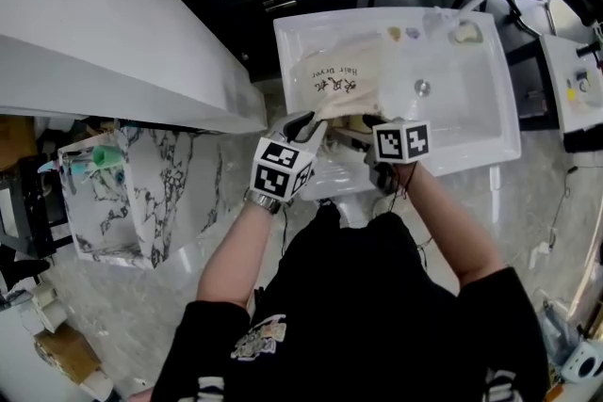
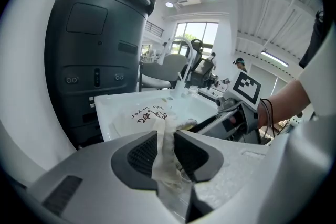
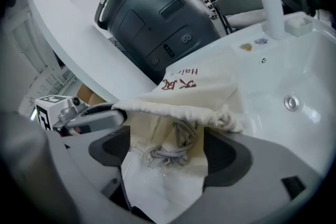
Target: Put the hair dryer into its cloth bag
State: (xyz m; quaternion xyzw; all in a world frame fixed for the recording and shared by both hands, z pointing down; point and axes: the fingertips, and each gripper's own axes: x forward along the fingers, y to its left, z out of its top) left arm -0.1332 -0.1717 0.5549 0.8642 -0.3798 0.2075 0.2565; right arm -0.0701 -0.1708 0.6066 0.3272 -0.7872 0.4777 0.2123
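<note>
Centrally, a white basin (image 1: 471, 122) stands in front of a dark grey machine housing (image 2: 94, 55). The cloth bag (image 1: 339, 75) lies inside the basin on its left half. Its printed face is up and its open mouth is turned toward the person, at the near rim. The hair dryer body cannot be made out in any view. A coiled grey cord (image 3: 181, 136) shows inside the mouth of the bag.

The left hand-held gripper (image 2: 167, 152) is clenched on a fold of the bag's mouth edge, with the cloth pinched upright between its pads. The right hand-held gripper (image 3: 168, 147) is released. Its jaws stand wide apart, with the gathered drawstring hem and the cord between them, and neither pad presses on the cloth. The two hand-held grippers are just beside each other at the near rim. A round drain (image 1: 422, 88) sits in the basin floor, right of the bag.
</note>
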